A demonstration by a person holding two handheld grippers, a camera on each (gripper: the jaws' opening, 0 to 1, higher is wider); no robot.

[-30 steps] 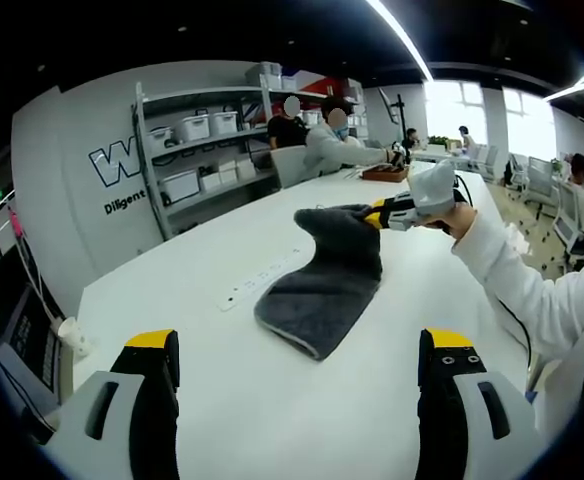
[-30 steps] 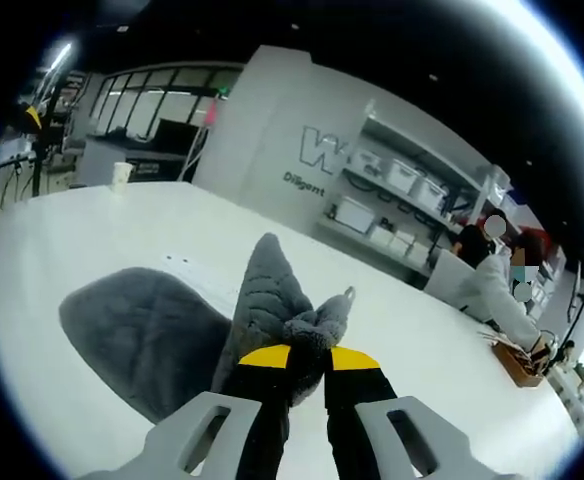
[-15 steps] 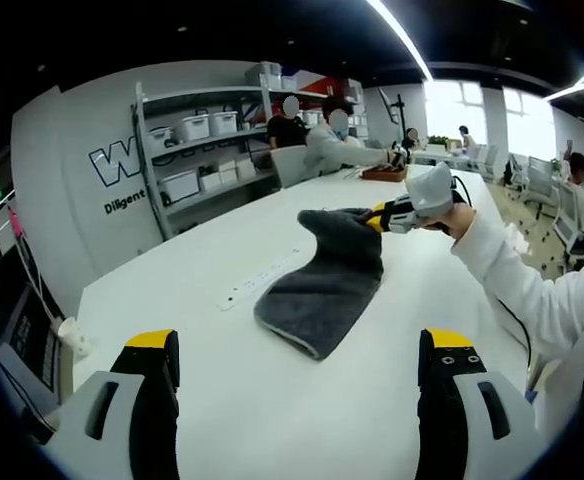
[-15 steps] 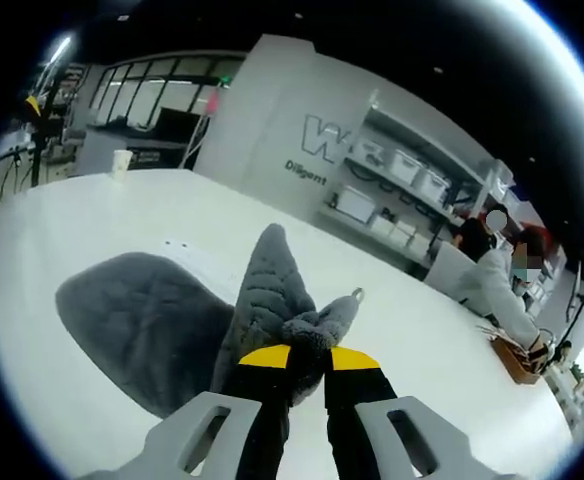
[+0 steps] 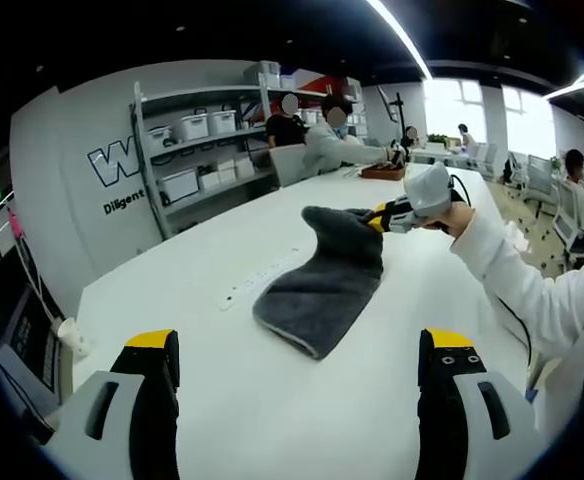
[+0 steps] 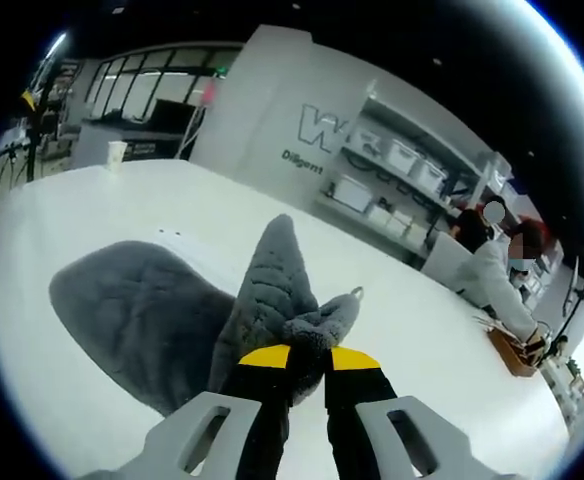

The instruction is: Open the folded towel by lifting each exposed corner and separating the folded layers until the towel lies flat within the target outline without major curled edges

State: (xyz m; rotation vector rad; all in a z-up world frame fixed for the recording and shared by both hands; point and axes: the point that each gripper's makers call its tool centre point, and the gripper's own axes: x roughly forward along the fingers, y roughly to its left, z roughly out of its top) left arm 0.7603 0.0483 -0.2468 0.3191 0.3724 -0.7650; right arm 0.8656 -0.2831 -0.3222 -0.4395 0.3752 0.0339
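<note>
While our left tongs (image 5: 292, 400) wait near us with jaws wide apart and nothing between them, our right tongs (image 6: 308, 358) are clamped on a raised corner of the grey towel (image 5: 324, 280), whose other end rests on the white bench (image 5: 192, 290). We judge the unfolding step under way; next we would draw that corner toward three o'clock to peel the layers apart. Beyond, at eleven o'clock, stand shelves (image 5: 197, 150) with bins, with seated people at twelve.
</note>
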